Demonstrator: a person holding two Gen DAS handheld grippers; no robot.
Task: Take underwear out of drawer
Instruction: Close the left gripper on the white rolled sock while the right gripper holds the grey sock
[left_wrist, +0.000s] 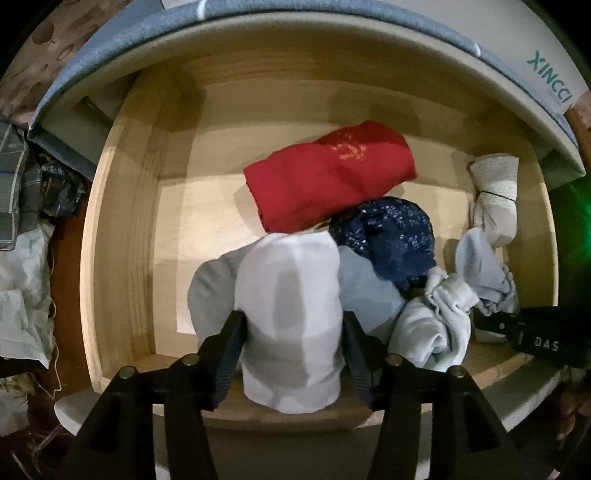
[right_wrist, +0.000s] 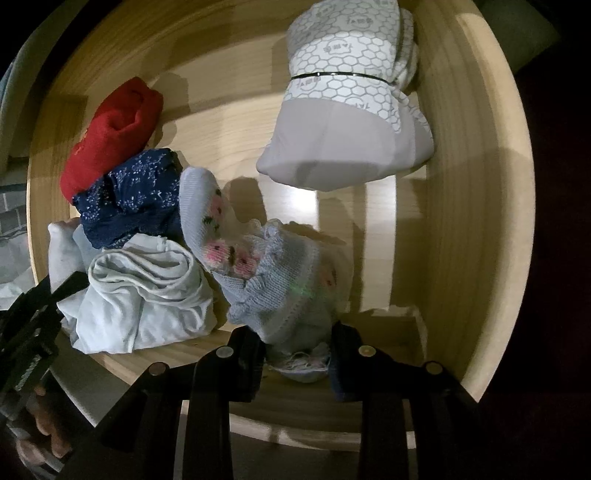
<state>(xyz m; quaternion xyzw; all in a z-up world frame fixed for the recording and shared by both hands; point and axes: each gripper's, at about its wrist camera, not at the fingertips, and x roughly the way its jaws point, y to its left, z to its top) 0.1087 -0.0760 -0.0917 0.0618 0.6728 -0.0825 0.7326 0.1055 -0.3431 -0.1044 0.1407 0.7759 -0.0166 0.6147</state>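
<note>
White underwear roll (left_wrist: 291, 317), seemingly upright, between left claw (left_wrist: 293, 354) fingers.

Near end of white roll (left_wrist: 291, 321) hidden behind left gripper (left_wrist: 293, 354) fingers, its lower edge lost against the drawer (left_wrist: 122, 206) front; pad contact with cloth impossible to judge. Blue knit piece (right_wrist: 273, 288) blurred where it dips between right gripper (right_wrist: 299, 358) fingers, its bottom covered by them. Navy bundle (left_wrist: 388, 240) partly buried under red roll (left_wrist: 328, 177); honeycomb-print bundle (right_wrist: 351, 110) cut off by top edge in right wrist view.
</note>
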